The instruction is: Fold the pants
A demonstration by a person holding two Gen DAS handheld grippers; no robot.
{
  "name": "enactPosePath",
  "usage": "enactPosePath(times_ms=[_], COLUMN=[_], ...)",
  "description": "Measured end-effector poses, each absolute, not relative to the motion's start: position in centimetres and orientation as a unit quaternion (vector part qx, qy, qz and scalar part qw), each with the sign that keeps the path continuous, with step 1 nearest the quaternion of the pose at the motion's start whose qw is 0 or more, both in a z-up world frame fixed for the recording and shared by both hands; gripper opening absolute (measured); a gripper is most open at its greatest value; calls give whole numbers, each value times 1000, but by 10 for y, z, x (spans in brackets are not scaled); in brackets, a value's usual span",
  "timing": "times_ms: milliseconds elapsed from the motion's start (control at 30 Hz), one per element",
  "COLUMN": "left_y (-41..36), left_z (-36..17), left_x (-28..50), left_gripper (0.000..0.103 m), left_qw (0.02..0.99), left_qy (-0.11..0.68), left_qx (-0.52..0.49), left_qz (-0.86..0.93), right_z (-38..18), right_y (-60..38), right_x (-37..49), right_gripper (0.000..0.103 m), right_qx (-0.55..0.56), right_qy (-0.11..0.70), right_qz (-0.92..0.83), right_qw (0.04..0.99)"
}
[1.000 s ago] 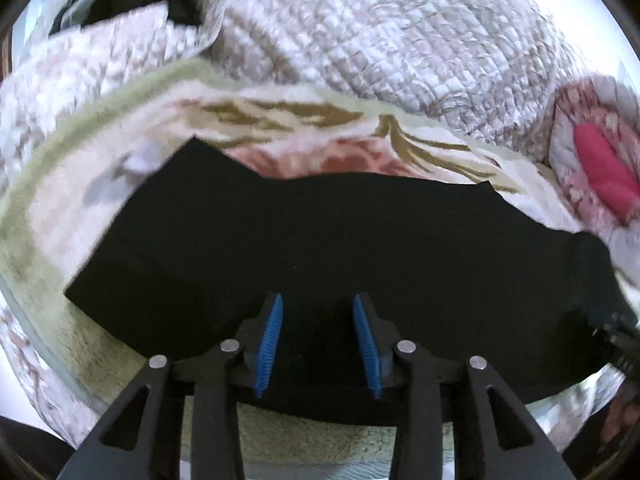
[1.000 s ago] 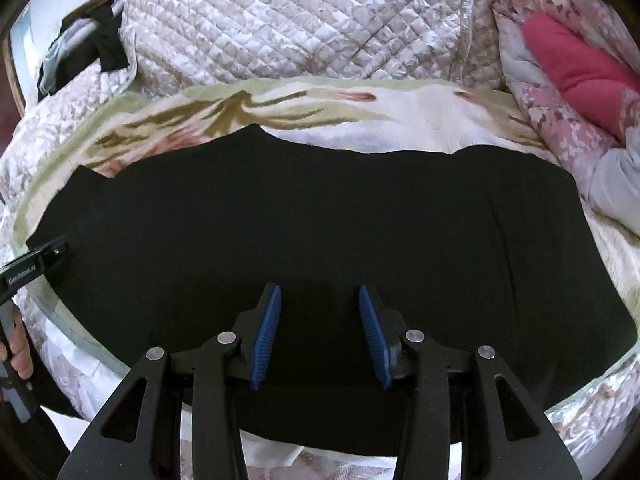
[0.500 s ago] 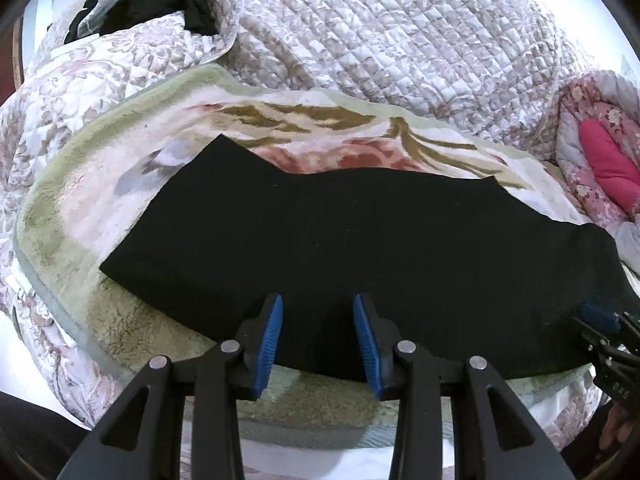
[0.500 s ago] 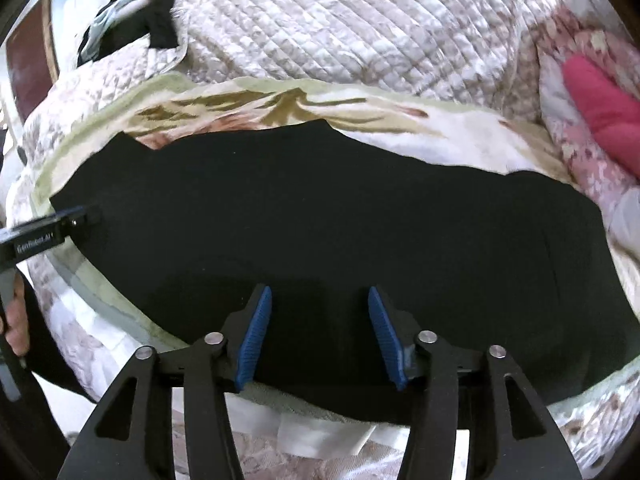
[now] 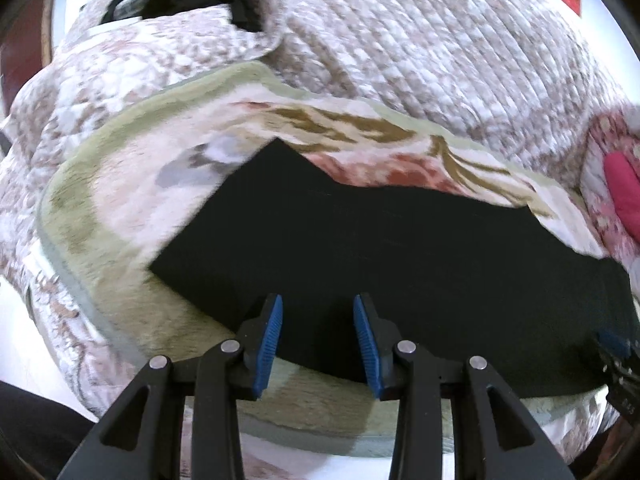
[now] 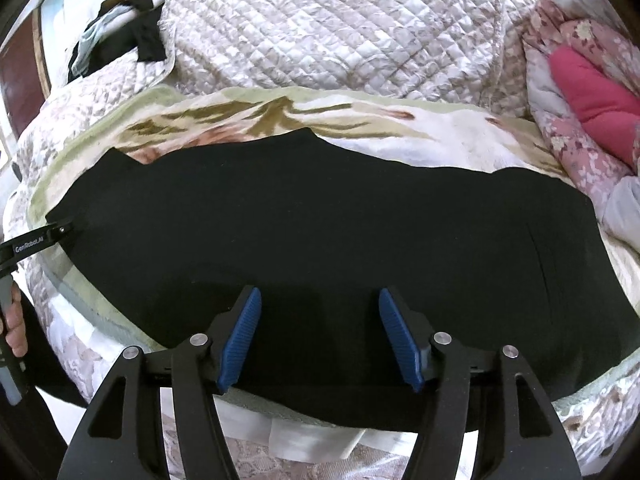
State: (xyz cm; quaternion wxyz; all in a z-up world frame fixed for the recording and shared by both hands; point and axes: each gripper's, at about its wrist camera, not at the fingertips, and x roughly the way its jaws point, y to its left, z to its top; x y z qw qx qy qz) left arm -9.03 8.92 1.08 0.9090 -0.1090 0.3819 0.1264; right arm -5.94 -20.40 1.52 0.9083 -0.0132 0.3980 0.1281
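- On the flowered blanket (image 6: 420, 136) over the bed, the black pants (image 6: 320, 220) lie spread flat.
- Left gripper (image 5: 318, 340) hangs above their near edge, jaws apart, holding nothing.
- Right gripper (image 6: 320, 338) hangs over the pants, jaws wide apart and empty.
- Behind sits a quilted cover (image 6: 340, 28).

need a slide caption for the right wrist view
Open right gripper above black pants spread flat on a floral blanket.

Pants (image 6: 320, 232) flat on blanket (image 6: 400, 136) – quilt (image 6: 340, 28) behind, pillow (image 6: 592, 96) to rt.
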Motion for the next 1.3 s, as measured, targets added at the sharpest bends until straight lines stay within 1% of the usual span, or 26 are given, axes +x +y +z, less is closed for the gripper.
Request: enactPosePath(times_ms=[200, 267, 367, 633, 867, 900, 933, 967, 1000, 1033, 1167, 1300], left_y=[114, 123, 131, 140, 147, 147, 148, 148, 148, 147, 132, 110], left_z=[14, 12, 6, 0, -1, -1, -1, 0, 0, 1, 15, 40], left_x=[-108, -118, -125, -115, -94, -92, -90, -89, -88, -87, -85, -80], left_gripper=[40, 41, 41, 47, 47, 43, 33, 27, 19, 8, 7, 7], left_qw=[907, 903, 899, 896, 902, 902, 901, 900, 900, 900, 909, 926], left_qy=[361, 358, 357, 352, 341, 341, 342, 343, 345, 347, 347, 329], left_qx=[-147, -165, -197, -228, -220, -218, -214, -207, -203, -202, -182, -160], left_qz=[157, 172, 159, 145, 150, 153, 161, 169, 173, 169, 141, 93], right_z=[16, 16, 17, 18, 19, 20, 20, 21, 22, 23, 29, 34], right_y=[-200, -198, -197, -192, -197, -197, -198, -198, -198, -199, -206, -217], right_x=[-60, -59, -58, -55, -53, -53, -53, -54, -55, -55, -57, -60], right_gripper=[62, 62, 62, 62, 62, 62, 62, 62, 62, 62, 62, 62], right_qx=[-17, -14, -6, 2, 22, 25, 26, 26, 27, 29, 37, 55], right_qy=[396, 395, 394, 395, 395, 395, 395, 393, 392, 389, 378, 369], right_qz=[137, 140, 145, 153, 149, 149, 149, 149, 148, 148, 142, 132], right_qw=[908, 908, 908, 906, 906, 906, 906, 907, 908, 909, 914, 918])
